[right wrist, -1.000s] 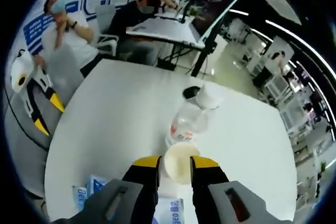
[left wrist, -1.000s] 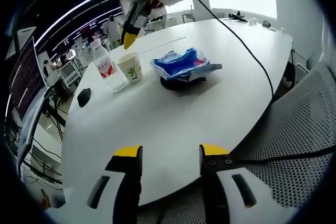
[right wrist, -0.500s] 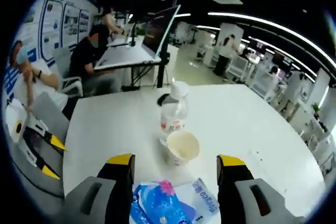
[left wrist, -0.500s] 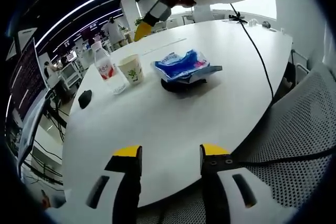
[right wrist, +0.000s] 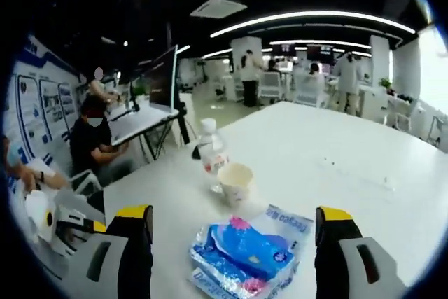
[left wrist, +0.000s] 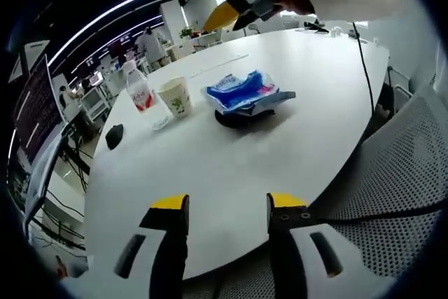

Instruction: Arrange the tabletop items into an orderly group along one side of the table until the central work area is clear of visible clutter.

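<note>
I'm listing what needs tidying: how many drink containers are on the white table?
2: a water bottle with a red label and a paper cup right beside it, both left of the blue packet in the left gripper view. None seems hidden.

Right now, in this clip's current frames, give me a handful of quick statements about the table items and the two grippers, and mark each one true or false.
1. The paper cup stands upright beside the water bottle. True.
2. The right gripper is shut on the paper cup. False: its jaws stand wide open, holding nothing.
3. The blue packet rests on a dark object on the white table. True.
4. The water bottle lies on its side. False: it stands upright.
5. The left gripper is open, its jaws over the table's near edge. True.
</note>
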